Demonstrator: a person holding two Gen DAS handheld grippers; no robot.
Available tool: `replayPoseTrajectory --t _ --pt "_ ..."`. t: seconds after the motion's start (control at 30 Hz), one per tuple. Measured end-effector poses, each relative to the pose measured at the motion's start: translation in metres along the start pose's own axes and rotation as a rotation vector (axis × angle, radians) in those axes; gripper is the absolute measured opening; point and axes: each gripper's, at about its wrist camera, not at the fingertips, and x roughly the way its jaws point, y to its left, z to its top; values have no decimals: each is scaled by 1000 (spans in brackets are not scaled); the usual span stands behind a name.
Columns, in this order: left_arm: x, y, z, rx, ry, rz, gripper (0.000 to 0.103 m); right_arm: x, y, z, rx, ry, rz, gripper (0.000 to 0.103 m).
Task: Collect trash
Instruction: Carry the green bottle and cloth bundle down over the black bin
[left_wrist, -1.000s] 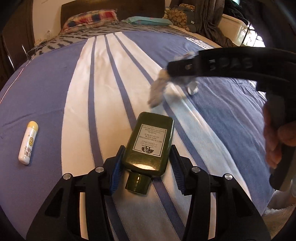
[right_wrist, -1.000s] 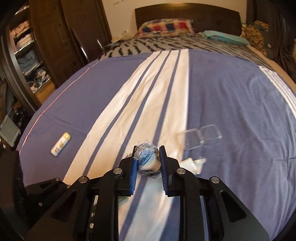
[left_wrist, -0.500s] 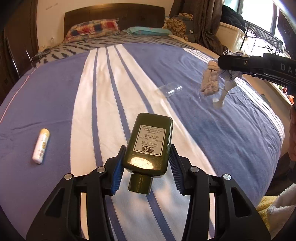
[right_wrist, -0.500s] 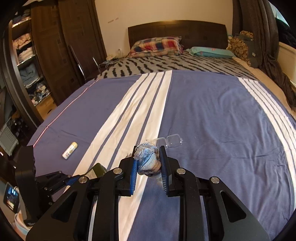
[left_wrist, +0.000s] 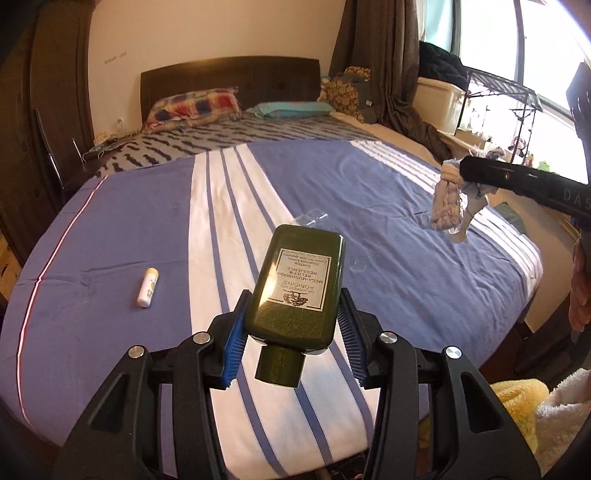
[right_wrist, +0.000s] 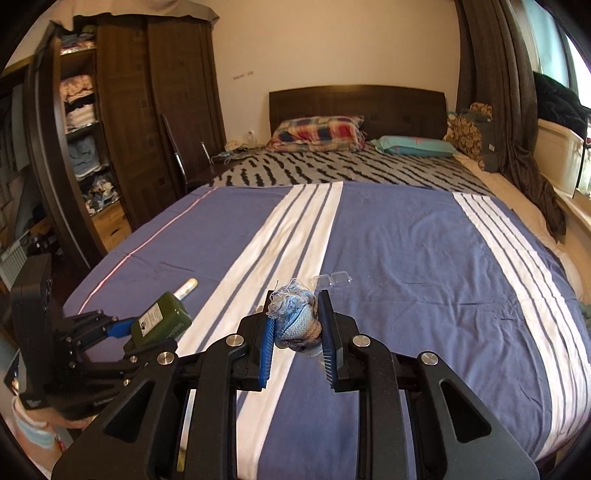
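The left tongs (left_wrist: 291, 332) pinch a green bottle (left_wrist: 297, 288), the right tongs (right_wrist: 295, 332) a cloth wad (right_wrist: 295, 321). The white tube (left_wrist: 147, 287) lies on the bed (left_wrist: 388, 206), nearer the left tongs, long axis pointing away.

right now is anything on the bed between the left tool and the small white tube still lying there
Nothing visible: only bare striped bedspread lies between them. But the left tool is already shut on the dark green bottle, so the small white tube must wait.

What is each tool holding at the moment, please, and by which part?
The left tool grips the dark green plastic bottle by its sides, near the cap. The right tool pinches the crumpled blue-grey fabric scrap across its middle.
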Motion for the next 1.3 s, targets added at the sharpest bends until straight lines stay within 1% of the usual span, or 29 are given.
replayPoseTrajectory --t 0.17,0.27,0.5,0.67,0.83,1.0,1.17,1.3 --pt "-43 -15 -23 18 -27 -11 44 -41 20 -18 -39 -29 27 23" --pt "-59 -21 -40 17 -27 -17 44 -62 30 -34 -53 -36 49 23" --pt "-88 -28 -84 4 -10 -23 44 -90 50 -83 -60 2 86 23" --pt "-96 -39 -119 8 29 -49 44 -104 59 -120 -42 34 106 23" --pt "-93 -47 -150 3 83 -73 44 -103 65 -152 -36 91 117 23" --pt "-76 -52 -181 0 164 -108 44 -90 72 -184 -24 176 128 23" --pt "-45 -60 -217 -6 278 -135 44 -60 70 -226 12 302 140 23" --pt "-13 -63 -244 -12 373 -150 44 -32 63 -260 47 408 126 23"
